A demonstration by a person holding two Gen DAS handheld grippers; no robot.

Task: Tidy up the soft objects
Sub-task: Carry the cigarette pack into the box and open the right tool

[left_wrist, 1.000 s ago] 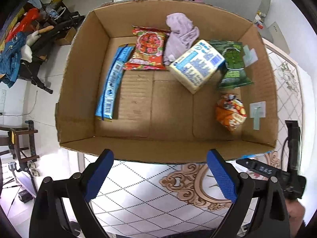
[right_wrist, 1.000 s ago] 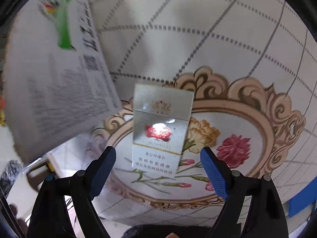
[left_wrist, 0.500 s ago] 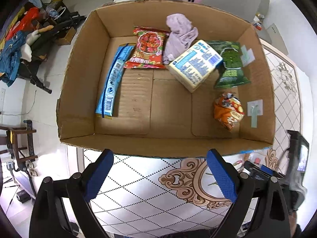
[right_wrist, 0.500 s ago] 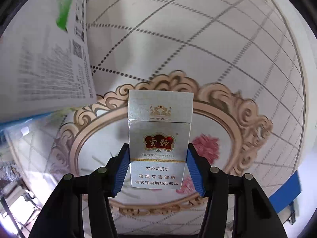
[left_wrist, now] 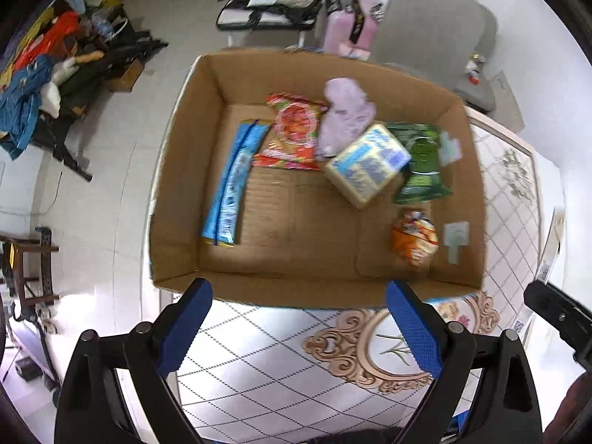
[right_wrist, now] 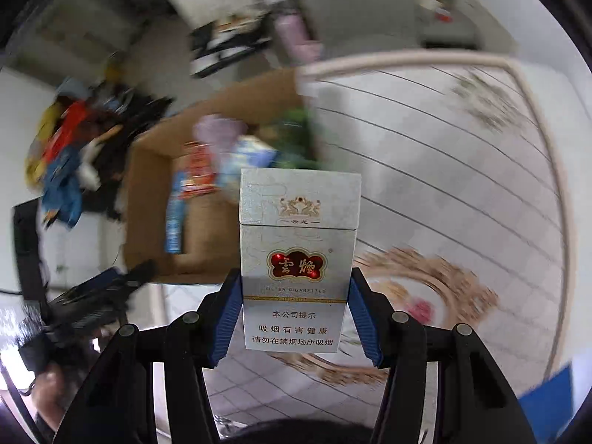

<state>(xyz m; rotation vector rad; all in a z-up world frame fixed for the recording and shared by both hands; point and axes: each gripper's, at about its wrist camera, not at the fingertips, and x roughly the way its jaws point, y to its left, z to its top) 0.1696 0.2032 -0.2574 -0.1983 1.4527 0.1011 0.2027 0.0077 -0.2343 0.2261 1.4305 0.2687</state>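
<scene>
My right gripper [right_wrist: 294, 312] is shut on a silver-white cigarette pack [right_wrist: 298, 259] and holds it upright in the air above the patterned table [right_wrist: 444, 155]. The open cardboard box [left_wrist: 185, 170] stands at the table's far left edge; it also shows blurred in the right wrist view [right_wrist: 148, 192]. It holds a blue strip pack [left_wrist: 233, 185], a red snack bag [left_wrist: 294, 135], a lilac cloth [left_wrist: 344, 111], a yellow-blue tissue pack [left_wrist: 368, 164], a green bag [left_wrist: 421, 162] and an orange bag [left_wrist: 414, 236]. My left gripper [left_wrist: 298, 327] is open and empty, just before the box's near wall.
A white paper sheet [left_wrist: 551, 248] lies at the table's right edge. The right gripper's black body [left_wrist: 555, 318] shows at the lower right of the left wrist view. A grey chair [left_wrist: 436, 37] and floor clutter [left_wrist: 55, 85] lie beyond the box.
My right gripper closed on the cigarette pack, lifted it off the table and swung toward the box. My left gripper pulled back slightly and stays open.
</scene>
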